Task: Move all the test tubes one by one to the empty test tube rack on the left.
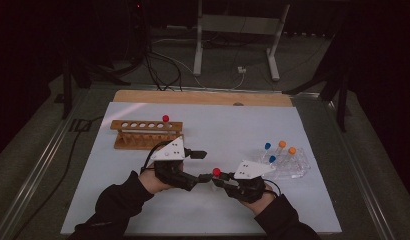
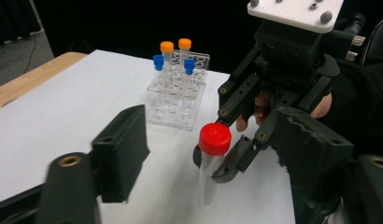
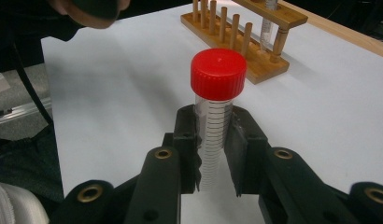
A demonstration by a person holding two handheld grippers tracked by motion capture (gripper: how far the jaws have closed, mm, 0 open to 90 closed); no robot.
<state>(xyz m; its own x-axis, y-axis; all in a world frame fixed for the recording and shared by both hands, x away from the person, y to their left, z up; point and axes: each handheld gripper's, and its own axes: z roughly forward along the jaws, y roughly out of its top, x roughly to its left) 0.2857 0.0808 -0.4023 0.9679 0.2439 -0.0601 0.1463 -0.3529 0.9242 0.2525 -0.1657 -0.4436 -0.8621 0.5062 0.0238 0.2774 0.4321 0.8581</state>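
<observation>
So the white bench [image 1: 143, 210] has loads of bare room along its near edge and out toward 9 o'clock; the wooden strip at the far edge sits past everything. Both hands meet a bit below centre.

The right gripper [image 1: 224, 181] has its fingers [image 3: 187, 140] pinching a clear tube with a red cap [image 3: 217, 74], held upright just above the bench, cap up. You can see it in the high view too, right between the two grippers. The left gripper [image 1: 200, 165] comes in from 9 o'clock with its fingers [image 2: 122, 154] spread on either side of that tube, not touching it as far as I can tell.

Containers: the wooden rack [image 1: 147, 134] at 10 o'clock holds one red-capped tube [image 1: 165, 119] in its rightmost hole, other holes open. The clear plastic rack [image 1: 293, 167] at 3 o'clock carries two blue-capped [image 2: 158, 61] and two orange-capped tubes [image 2: 166, 46].
</observation>
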